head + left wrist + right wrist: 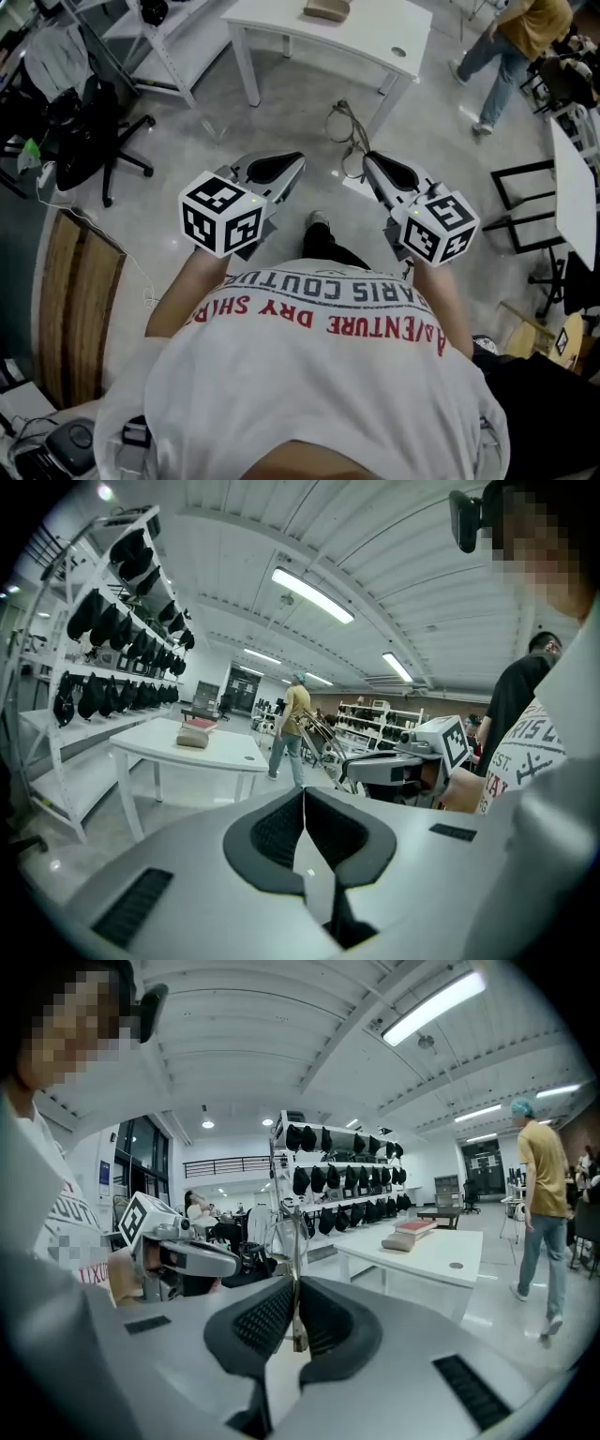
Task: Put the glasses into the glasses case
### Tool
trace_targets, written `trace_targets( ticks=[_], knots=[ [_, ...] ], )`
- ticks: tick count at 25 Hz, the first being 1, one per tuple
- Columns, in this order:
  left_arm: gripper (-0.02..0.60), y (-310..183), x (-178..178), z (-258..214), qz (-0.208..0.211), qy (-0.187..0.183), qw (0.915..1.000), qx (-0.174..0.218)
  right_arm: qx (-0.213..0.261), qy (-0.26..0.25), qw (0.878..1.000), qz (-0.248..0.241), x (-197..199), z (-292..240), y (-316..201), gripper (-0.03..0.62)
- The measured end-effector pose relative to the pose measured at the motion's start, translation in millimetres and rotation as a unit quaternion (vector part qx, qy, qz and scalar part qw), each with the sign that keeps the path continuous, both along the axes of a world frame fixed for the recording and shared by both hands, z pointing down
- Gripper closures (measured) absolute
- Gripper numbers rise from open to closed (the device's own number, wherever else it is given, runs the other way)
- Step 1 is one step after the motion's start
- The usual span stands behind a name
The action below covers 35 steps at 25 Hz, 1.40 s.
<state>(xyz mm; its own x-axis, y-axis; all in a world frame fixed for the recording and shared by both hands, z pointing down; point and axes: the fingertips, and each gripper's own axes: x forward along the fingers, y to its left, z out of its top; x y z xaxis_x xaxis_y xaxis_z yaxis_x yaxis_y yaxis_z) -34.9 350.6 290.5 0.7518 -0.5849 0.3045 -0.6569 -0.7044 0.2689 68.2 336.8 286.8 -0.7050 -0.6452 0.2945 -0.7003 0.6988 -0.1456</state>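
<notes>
My right hand-held gripper (pixel 369 158) pinches only a thin part of the dangling glasses (pixel 345 131), my left hand-held gripper (pixel 296 159) is closed on nothing, so I judge any swing could shake them loose.

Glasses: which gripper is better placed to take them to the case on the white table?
Right. The right gripper is shut on the glasses, pointing toward the table; the left gripper is shut and empty.
</notes>
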Motion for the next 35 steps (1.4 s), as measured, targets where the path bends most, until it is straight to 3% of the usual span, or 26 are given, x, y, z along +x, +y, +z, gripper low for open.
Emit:
trace_targets(
  ticks=[11, 27, 35],
  knots=[
    [0.552, -93.3, 16.4, 2.5, -0.001, -0.009, 0.9999, -0.01, 0.0, -0.008, 1.0, -0.006, 18.3, 1.8, -94.3, 0.56],
    [0.552, -348.9, 34.3, 49.1, -0.029, -0.006, 0.9976, -0.062, -0.058, 0.001, 0.998, -0.034, 40.5, 57.2, -343.2, 0.56],
    [0.552, -415.3, 45.9, 63.0, -0.034, -0.003, 0.9964, -0.078, -0.071, 0.003, 0.997, -0.043, 50.9, 67.7, -411.8, 0.56]
  ],
)
